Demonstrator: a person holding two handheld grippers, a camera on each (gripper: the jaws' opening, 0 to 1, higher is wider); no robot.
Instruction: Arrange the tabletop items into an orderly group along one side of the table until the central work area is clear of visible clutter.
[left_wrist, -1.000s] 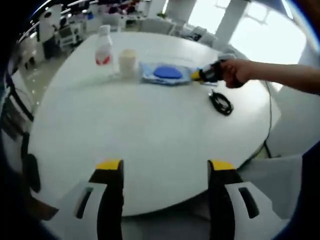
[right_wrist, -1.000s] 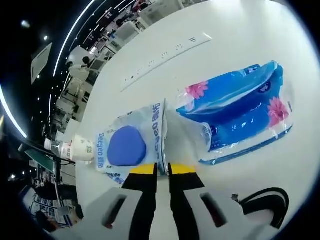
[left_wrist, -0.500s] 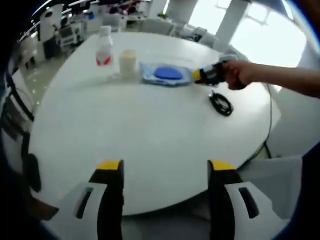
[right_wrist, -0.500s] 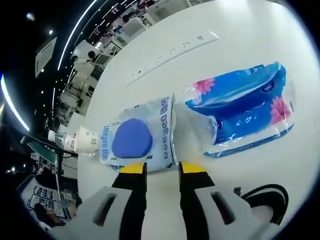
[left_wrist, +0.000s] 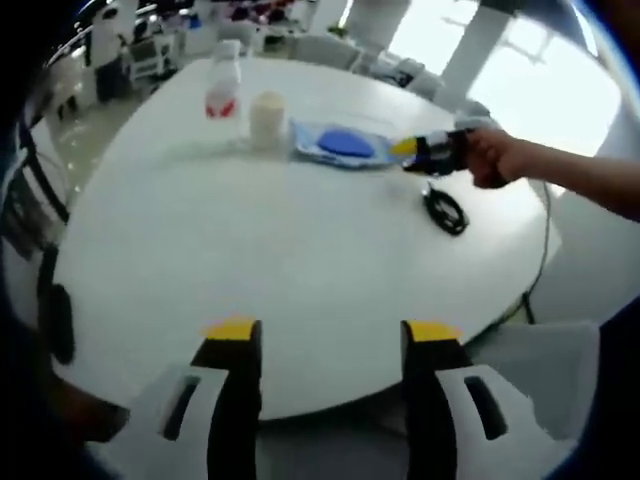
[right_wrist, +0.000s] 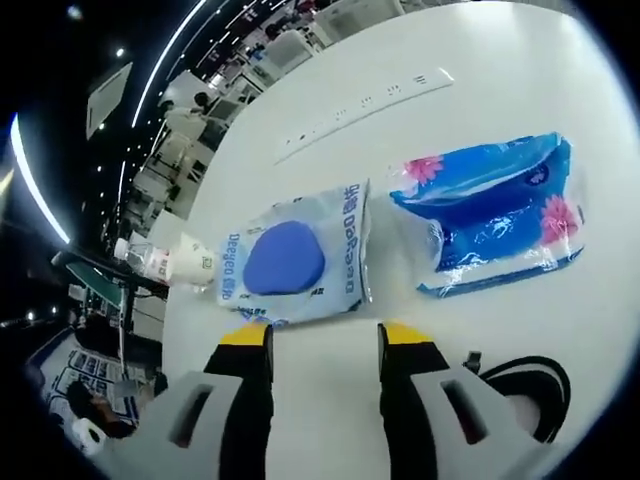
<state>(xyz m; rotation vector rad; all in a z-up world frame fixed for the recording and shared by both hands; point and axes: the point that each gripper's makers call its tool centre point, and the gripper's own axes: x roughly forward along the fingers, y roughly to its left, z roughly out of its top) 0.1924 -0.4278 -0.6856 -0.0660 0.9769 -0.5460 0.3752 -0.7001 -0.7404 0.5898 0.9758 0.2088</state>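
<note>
Since the right claw (right_wrist: 315, 338) is spread wide with nothing between its yellow tips, I'd say the step in hand is the tail end of placing the clear bag with the blue pad (right_wrist: 295, 265), which lies flat on the worktop (right_wrist: 330, 400) just above the tips at mid frame in the right gripper view. To its right, near but apart, is the blue tissue pack (right_wrist: 495, 215), and the coiled black cable (right_wrist: 520, 390) sits at the lower right. Left of the bag, a paper cup (right_wrist: 190, 265) and a water bottle (right_wrist: 140, 258) crowd close together, so the line along that side looks mostly built.

In the left gripper view, the left claw (left_wrist: 333, 333) is also wide and holding nothing, hanging at the bottom of the frame over the bare near edge of the worktop. Further out, along the upper part of the frame, you get bottle, cup and bag in a row, then the right claw in a hand (left_wrist: 490, 158) at upper right, with the cable lying off on its own just below it.

My guess for the next move: that cable is the stray. It calls for a pinch on the coil so it doesn't unravel, then tucking it in beside the tissue pack. I can't tell whether it's plugged in anywhere.
</note>
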